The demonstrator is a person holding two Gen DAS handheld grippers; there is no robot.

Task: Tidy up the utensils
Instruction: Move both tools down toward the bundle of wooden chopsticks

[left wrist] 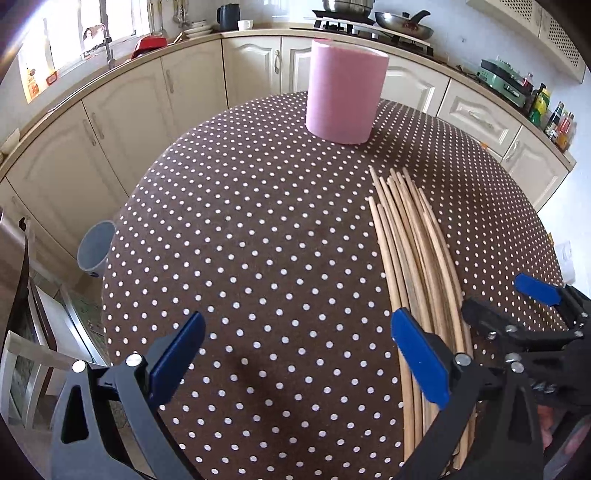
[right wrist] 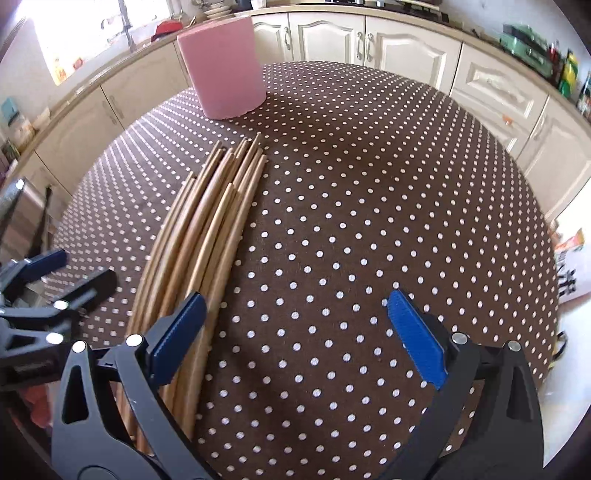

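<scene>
A bundle of several wooden chopsticks (left wrist: 413, 258) lies flat on the brown polka-dot table (left wrist: 240, 240), tips pointing toward a pink cylindrical holder (left wrist: 345, 90) standing upright at the far edge. My left gripper (left wrist: 297, 354) is open and empty, hovering just left of the bundle; its right finger overlaps the bundle's near end. My right gripper (right wrist: 295, 332) is open and empty, just right of the chopsticks (right wrist: 207, 229); its left finger overlaps them. The holder (right wrist: 225, 66) shows far left in the right wrist view. Each gripper appears at the edge of the other's view.
Cream kitchen cabinets (left wrist: 122, 122) curve around behind the table. A grey bin (left wrist: 94, 245) stands on the floor to the left. A stove with pans (left wrist: 369, 18) and bottles (left wrist: 554, 114) line the counter. A chair (left wrist: 22, 332) is at the left.
</scene>
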